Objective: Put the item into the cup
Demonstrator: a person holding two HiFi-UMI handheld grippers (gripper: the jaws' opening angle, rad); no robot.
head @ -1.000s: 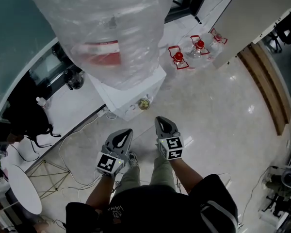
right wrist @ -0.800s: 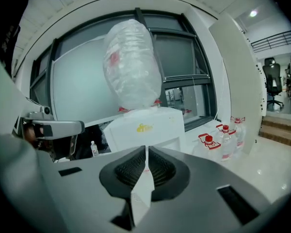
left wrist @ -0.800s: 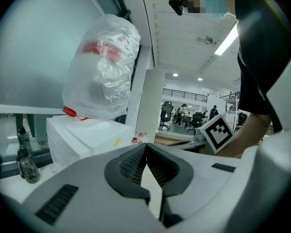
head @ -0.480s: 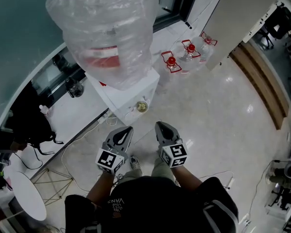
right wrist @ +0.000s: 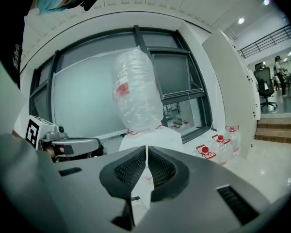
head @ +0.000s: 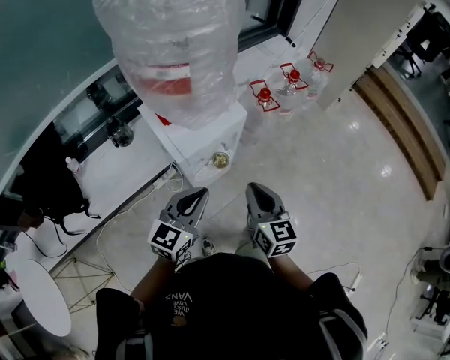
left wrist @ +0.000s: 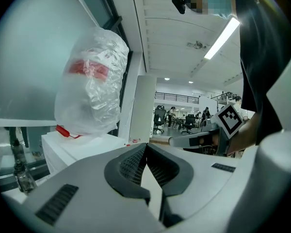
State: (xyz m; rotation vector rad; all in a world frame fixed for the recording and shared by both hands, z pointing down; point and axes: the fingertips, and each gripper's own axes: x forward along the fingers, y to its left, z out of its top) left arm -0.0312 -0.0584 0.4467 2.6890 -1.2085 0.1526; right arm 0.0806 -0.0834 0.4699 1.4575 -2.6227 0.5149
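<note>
Left tongs (head: pixel 193 199) and right tongs (head: pixel 258 195), both closed and empty, hang side by side before the white water dispenser (head: pixel 202 137), near the cup (head: pixel 221 160) at its front.

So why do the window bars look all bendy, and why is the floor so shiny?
Right gripper view: the wide lens bows the window frame into arcs and darkens the picture's corners. Head view: the glossy floor mirrors the ceiling lights as bright spots. Left gripper view: the strip light glares white.
</note>
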